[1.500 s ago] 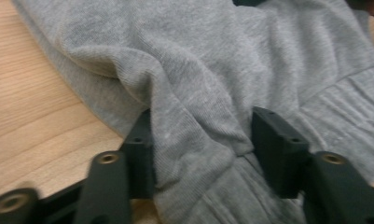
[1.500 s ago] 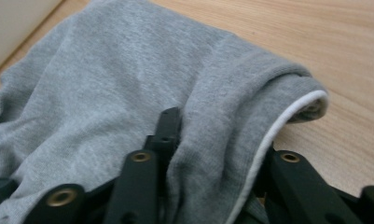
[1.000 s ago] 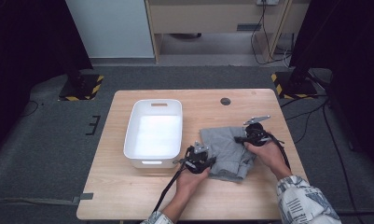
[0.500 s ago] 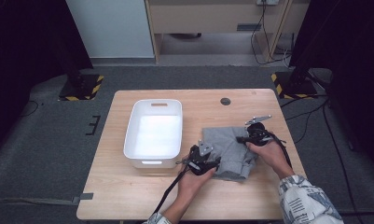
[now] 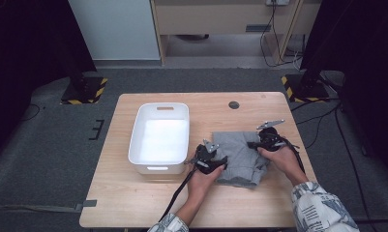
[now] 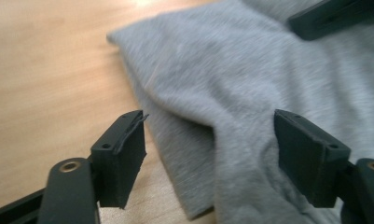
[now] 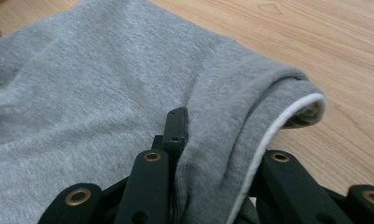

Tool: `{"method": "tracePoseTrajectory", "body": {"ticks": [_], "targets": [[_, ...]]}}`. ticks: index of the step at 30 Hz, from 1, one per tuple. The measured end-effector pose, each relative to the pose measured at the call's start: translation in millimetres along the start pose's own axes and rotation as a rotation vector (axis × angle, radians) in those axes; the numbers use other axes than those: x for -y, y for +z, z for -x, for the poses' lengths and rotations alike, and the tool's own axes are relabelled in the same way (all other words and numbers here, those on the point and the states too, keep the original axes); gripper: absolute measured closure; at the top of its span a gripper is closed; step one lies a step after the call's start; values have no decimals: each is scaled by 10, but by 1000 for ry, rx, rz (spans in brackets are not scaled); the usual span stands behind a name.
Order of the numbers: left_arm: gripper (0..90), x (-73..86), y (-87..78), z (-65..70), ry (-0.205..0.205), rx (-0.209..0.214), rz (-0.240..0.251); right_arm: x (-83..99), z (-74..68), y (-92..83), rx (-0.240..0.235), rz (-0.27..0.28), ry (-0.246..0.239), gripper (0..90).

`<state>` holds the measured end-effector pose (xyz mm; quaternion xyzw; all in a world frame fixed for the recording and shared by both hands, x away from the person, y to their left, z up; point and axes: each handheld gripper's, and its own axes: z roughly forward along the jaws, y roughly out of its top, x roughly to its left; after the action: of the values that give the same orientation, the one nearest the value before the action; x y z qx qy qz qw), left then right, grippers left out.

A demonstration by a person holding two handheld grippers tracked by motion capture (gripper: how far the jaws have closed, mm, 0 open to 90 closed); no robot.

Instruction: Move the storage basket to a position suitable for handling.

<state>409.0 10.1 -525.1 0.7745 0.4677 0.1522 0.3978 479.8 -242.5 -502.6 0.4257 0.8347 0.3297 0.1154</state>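
White bin [image 5: 160, 137] on wooden table [image 5: 133, 193], left half; dark round disc [image 5: 234, 105] near far edge.

Left gripper [image 6: 208, 158] newly open over cloth [image 6: 250, 84]

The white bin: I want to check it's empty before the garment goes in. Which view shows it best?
The high view: the white bin sits on the table left of the grey garment, its whole inside visible and bare. The left gripper view and right gripper view look along the fingers at garment and wood, so they cannot help with the bin.
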Motion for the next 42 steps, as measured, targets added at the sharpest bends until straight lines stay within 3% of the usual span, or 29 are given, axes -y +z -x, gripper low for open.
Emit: {"method": "tracePoseTrajectory", "body": {"ticks": [5, 9, 12, 16, 21, 23, 34, 42], "targets": [[225, 30, 69, -31, -29, 31, -38, 3, -2, 3, 2, 2, 4, 719], [239, 39, 83, -24, -22, 42, -22, 2, -3, 1, 0, -2, 2, 719], [358, 42, 80, 21, -9, 59, -22, 1, -3, 4, 1, -2, 5, 719], [568, 45, 84, 38, -39, 118, -28, 3, -9, 3, 2, -1, 3, 719], [733, 55, 90, 32, -64, 158, -31, 5, -29, 3, 10, 6, -2, 723], [781, 38, 72, 44, -37, 146, -35, 2, -40, -3, 13, 9, -5, 725], [817, -96, -120, 72, 9, 127, -11, -117, -101, -119, 31, 34, -36, 731], [819, -265, -290, 65, 11, 128, 23, -226, -128, -217, 42, 51, -44, 733]]}}
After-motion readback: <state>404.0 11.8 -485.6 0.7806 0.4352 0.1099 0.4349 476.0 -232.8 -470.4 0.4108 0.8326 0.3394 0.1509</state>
